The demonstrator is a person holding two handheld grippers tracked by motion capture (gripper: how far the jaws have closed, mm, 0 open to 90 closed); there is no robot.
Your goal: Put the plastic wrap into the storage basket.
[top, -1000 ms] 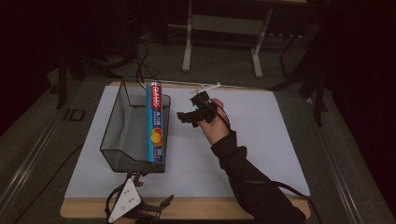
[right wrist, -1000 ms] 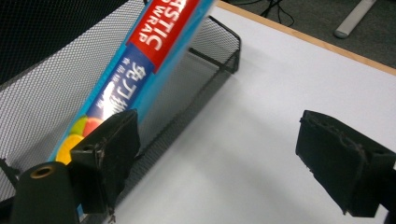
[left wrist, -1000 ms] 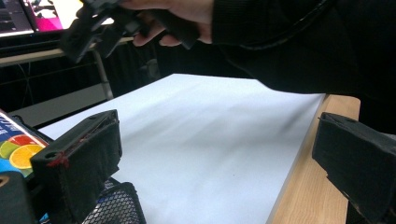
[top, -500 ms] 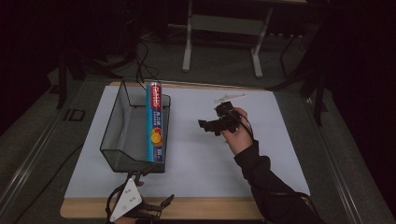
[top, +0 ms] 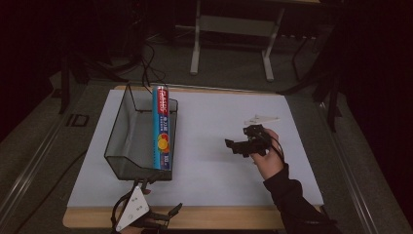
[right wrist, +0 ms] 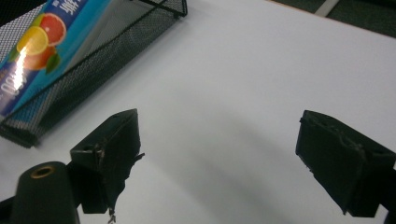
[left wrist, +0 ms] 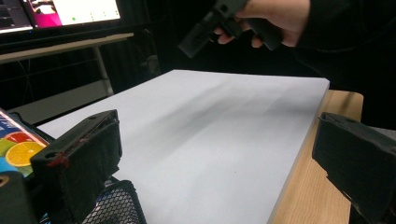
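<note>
White table (top: 209, 146) bears one mesh basket (top: 127, 146) holding one box (top: 161, 127); right gripper (top: 234, 145) hovers open, left gripper (top: 168, 214) rests open, both empty.

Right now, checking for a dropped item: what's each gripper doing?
Left gripper: open, holding nothing, beside the basket.
Right gripper: open, holding nothing, over the white sheet.

Big white mat (top: 214, 131) across the middle, lying on a wooden table (top: 219, 218) seen along the bottom edge. Grey stand (top: 234, 25) with two legs at top middle. Black cables (top: 146, 68) upper left. Bright screen (left wrist: 70, 10), upper left of the left gripper view.
</note>
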